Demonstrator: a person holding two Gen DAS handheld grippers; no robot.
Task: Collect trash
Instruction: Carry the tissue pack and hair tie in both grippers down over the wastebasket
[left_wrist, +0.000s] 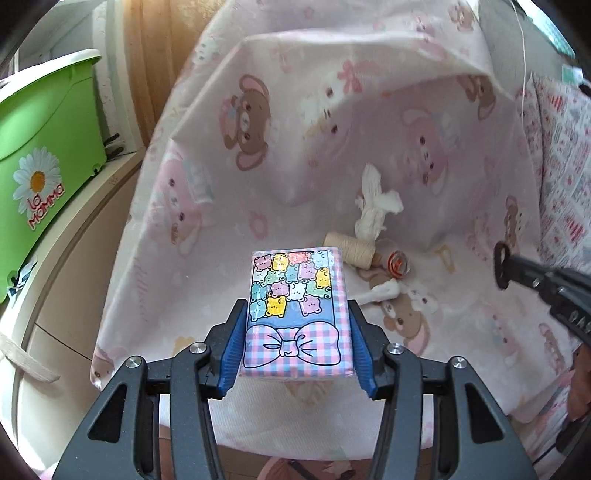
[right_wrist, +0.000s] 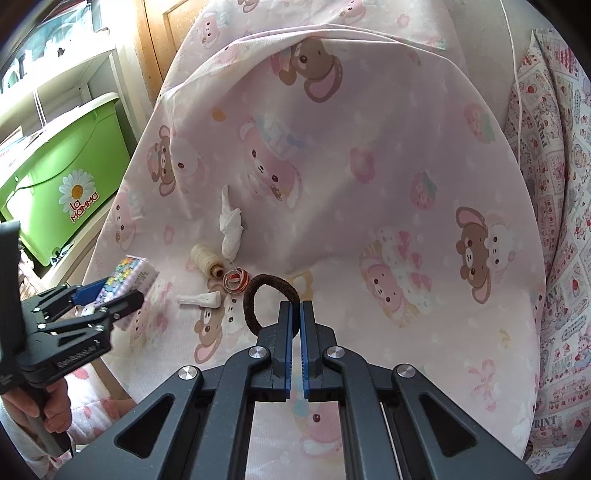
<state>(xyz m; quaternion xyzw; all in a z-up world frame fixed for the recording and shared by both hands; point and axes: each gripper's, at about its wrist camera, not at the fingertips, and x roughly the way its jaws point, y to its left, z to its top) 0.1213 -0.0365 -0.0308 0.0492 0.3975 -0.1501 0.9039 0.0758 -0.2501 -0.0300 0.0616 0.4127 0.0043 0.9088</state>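
Crumpled white tissue (left_wrist: 375, 206) on bear-print sheet (left_wrist: 295, 129), left jaws clenched on tissue pack (left_wrist: 297, 314), right jaws pinching brown hair tie (right_wrist: 267, 295)

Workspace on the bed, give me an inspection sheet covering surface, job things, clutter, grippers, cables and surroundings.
Surface: pink bear-print sheet, wrinkled.
Job's things: crumpled tissue; small white plastic piece; orange-white curl.
Clutter: thread spool.
Grippers: left hand-held gripper around tissue pack; right hand-held gripper shut on brown hair tie.
Cables: thin white cord at right.
Surroundings: green box on shelf; patterned pillow.
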